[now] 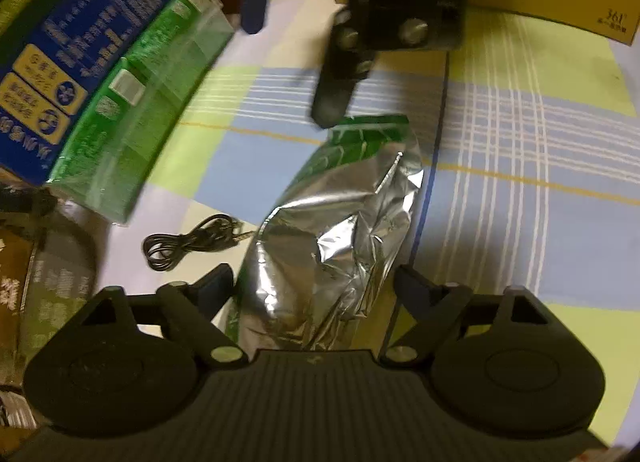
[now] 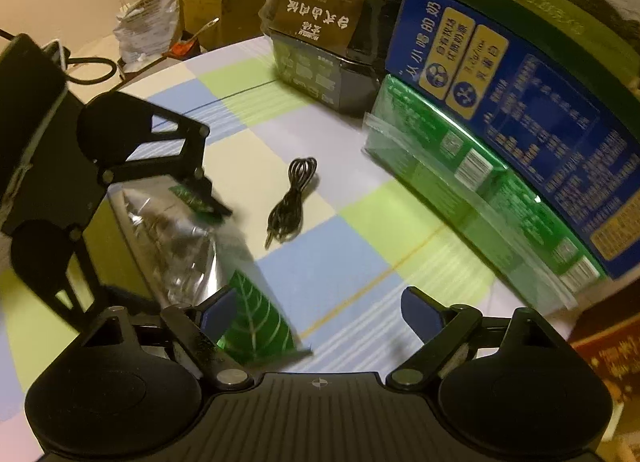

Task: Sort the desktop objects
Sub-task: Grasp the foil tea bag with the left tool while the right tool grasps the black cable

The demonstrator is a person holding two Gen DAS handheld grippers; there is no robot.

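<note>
Both tongs stand wide: left gripper (image 1: 314, 290) straddles the crumpled silver-and-green foil bag (image 1: 336, 246), seemingly not yet pinching; right gripper (image 2: 316, 314) brackets its far leafy end. Beyond the bag lie a coiled black cable (image 2: 294, 198) and stacked green and blue cartons (image 2: 500, 150), probably already sorted aside.

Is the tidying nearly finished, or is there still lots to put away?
It looks barely started. The blue box and green box stand together at the table's edge. Both the left gripper and right gripper are open around the foil bag, not gripping it yet. The black cable still lies loose on the checked cloth.
</note>
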